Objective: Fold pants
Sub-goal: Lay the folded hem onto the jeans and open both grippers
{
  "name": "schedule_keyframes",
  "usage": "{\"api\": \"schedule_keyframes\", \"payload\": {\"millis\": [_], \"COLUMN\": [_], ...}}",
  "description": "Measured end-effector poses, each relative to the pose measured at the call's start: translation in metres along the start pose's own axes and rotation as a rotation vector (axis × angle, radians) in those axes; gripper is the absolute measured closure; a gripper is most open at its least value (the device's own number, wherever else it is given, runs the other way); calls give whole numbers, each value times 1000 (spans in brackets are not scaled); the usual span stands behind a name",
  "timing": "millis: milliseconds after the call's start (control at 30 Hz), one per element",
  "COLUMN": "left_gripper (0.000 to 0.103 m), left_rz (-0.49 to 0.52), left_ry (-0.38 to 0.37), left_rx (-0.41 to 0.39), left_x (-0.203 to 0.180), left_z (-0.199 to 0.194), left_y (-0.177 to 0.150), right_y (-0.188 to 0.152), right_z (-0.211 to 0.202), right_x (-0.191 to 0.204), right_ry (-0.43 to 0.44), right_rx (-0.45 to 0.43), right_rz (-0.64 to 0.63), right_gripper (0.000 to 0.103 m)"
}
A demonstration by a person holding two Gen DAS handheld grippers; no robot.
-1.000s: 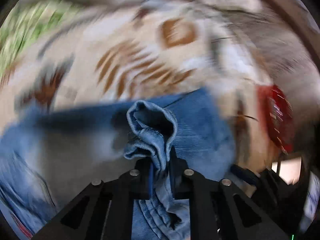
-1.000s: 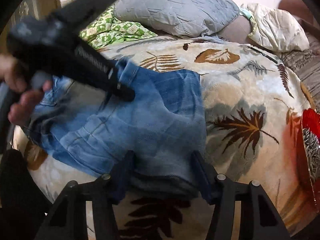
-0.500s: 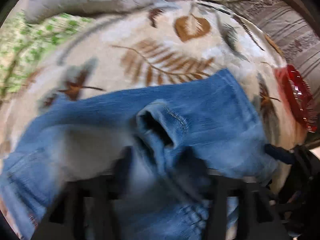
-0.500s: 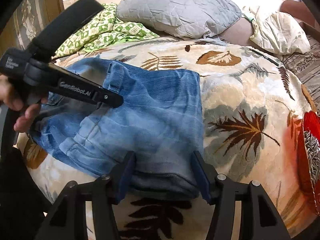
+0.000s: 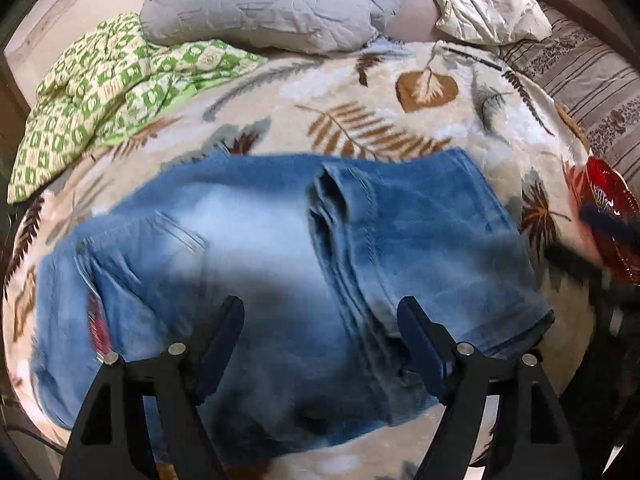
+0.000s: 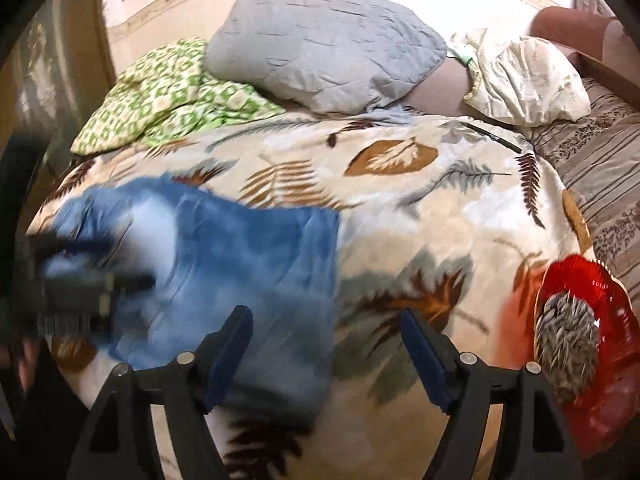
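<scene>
Blue jeans (image 5: 280,240) lie folded on a leaf-patterned blanket (image 5: 380,92), with a leg end (image 5: 340,192) bunched on top near the middle. My left gripper (image 5: 322,320) hovers over them, open, its pads clear of the denim. In the right wrist view the jeans (image 6: 240,248) fill the left half. My right gripper (image 6: 326,332) is above their right edge and its jaws are opening; only the flat cloth edge lies below them and nothing is gripped. The left gripper (image 6: 88,284) shows there as a dark blur over the jeans, held by a hand (image 6: 20,360).
A grey pillow (image 5: 276,0), a green patterned cloth (image 5: 104,88) and a cream pillow (image 5: 492,8) lie at the head of the bed. A red bowl (image 6: 600,292) of seeds sits at the right edge. A thin dark stick (image 6: 492,136) lies near the striped sheet (image 6: 600,172).
The left gripper let go of the bunched denim leg end and pulled back, so the leg now lies on the jeans. The right gripper's jaws widened and lifted off the folded edge.
</scene>
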State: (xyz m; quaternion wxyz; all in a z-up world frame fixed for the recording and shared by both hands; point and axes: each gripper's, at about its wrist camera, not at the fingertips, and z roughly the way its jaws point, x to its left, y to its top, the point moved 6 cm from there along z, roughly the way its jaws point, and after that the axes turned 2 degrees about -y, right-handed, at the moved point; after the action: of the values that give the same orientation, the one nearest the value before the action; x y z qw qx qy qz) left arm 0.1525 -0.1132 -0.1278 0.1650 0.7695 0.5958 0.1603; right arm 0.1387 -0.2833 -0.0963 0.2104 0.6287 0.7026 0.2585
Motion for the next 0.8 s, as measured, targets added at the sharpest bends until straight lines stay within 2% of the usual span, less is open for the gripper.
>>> {"api": "schedule_keyframes", "payload": {"millis": [133, 200, 367, 400, 433, 467, 500, 533, 567, 667, 800], "left_gripper": [24, 24, 23, 23, 25, 32, 44, 52, 67, 70, 66], "left_rz": [-27, -15, -9, -7, 2, 17, 35, 52, 64, 94, 73], "left_ry": [-26, -10, -59, -69, -73, -80, -90, -89, -101, -97, -116], "left_rx": [8, 28, 47, 49, 51, 51, 49, 42, 41, 31, 17], "left_x": [-10, -10, -7, -7, -8, -9, -11, -13, -15, -19, -15], "left_z": [11, 19, 29, 30, 31, 31, 29, 25, 23, 21, 23], "left_y": [-9, -13, -20, -21, -21, -20, -19, -18, -18, -21, -23], "right_y": [27, 37, 48, 48, 47, 45, 43, 42, 42, 42, 44], "right_z": [23, 44, 93, 101, 106, 111, 114, 115, 114, 119, 120], "right_x": [-6, -6, 3, 8, 14, 19, 20, 21, 20, 5, 4], "right_ry": [37, 56, 125, 130, 138, 138, 93, 68, 64, 78, 54], "right_rx": [9, 49, 133, 141, 147, 159, 160, 152, 147, 160, 133], "right_rz": [-20, -25, 5, -9, -33, -59, -96, -129, -129, -43, -37], "right_gripper": [24, 24, 25, 32, 43, 57, 65, 66, 72, 72, 71]}}
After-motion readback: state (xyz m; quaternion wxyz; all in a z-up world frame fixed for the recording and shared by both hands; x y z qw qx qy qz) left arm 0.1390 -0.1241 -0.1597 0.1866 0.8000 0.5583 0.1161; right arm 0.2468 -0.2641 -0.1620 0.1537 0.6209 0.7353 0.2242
